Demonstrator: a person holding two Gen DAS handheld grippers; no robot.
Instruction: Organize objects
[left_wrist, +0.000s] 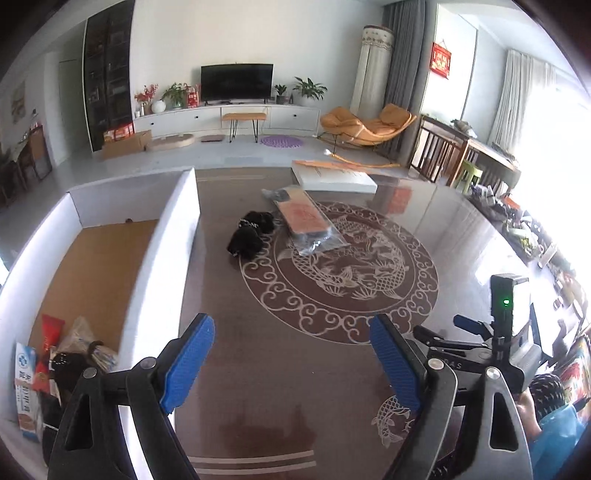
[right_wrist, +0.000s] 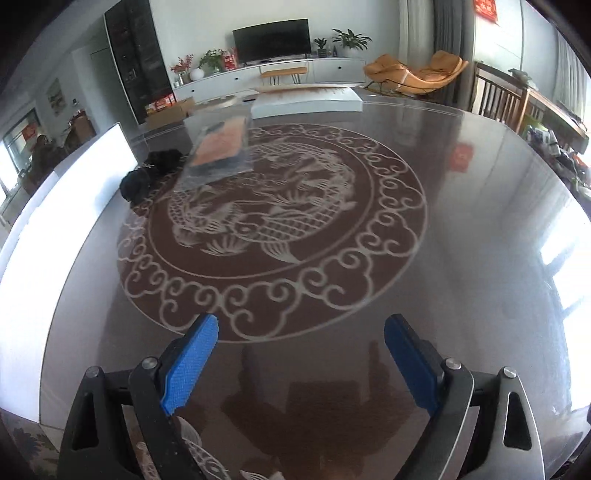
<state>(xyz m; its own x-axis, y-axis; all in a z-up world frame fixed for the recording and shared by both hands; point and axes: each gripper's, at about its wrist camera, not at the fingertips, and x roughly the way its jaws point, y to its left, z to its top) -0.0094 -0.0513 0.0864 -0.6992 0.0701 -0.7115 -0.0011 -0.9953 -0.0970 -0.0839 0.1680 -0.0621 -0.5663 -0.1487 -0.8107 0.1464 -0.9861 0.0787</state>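
A white open box (left_wrist: 173, 236) with a cardboard floor stands at the table's left; it also shows in the right wrist view (right_wrist: 92, 177). Several packets and a dark item (left_wrist: 55, 365) lie in its near corner. On the table beyond lie a black fabric bundle (left_wrist: 251, 232) (right_wrist: 147, 173) and an orange item in a clear plastic bag (left_wrist: 303, 218) (right_wrist: 221, 147). My left gripper (left_wrist: 291, 362) is open and empty, over the table beside the box. My right gripper (right_wrist: 301, 362) is open and empty, low over the near table; its body shows in the left wrist view (left_wrist: 480, 350).
A flat white box lid (left_wrist: 332, 177) (right_wrist: 306, 99) lies at the table's far edge. The glossy brown table (left_wrist: 332, 369) carries a dragon medallion pattern. Clutter lines the right side (left_wrist: 524, 229). A TV unit and an orange chair stand beyond.
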